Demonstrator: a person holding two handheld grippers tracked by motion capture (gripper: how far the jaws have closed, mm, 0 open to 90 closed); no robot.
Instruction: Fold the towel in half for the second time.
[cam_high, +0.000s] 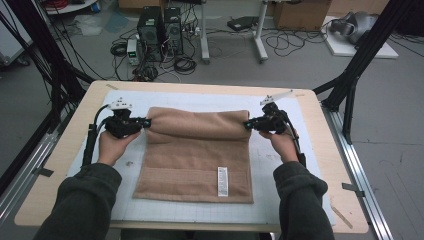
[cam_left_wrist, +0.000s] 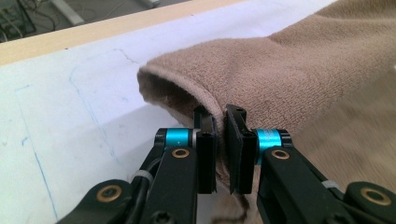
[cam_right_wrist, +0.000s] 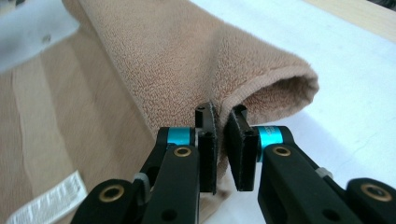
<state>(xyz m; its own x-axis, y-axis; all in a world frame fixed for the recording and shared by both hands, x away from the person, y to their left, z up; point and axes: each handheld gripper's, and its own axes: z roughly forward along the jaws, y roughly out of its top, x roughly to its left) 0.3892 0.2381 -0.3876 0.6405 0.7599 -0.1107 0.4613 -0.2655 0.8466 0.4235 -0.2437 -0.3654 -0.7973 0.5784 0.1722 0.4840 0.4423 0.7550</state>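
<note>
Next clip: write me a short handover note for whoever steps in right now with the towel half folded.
Left gripper: shut on the left end of the towel's far edge.
Right gripper: shut on the right end of the same edge.
Towel: tan, lying on the white mat, care label facing up near the front edge.
Done: the far edge is raised and curled toward the person, forming a rounded fold.
Left: likely carry that edge forward to the front edge, lay it flat, open both grippers.
</note>
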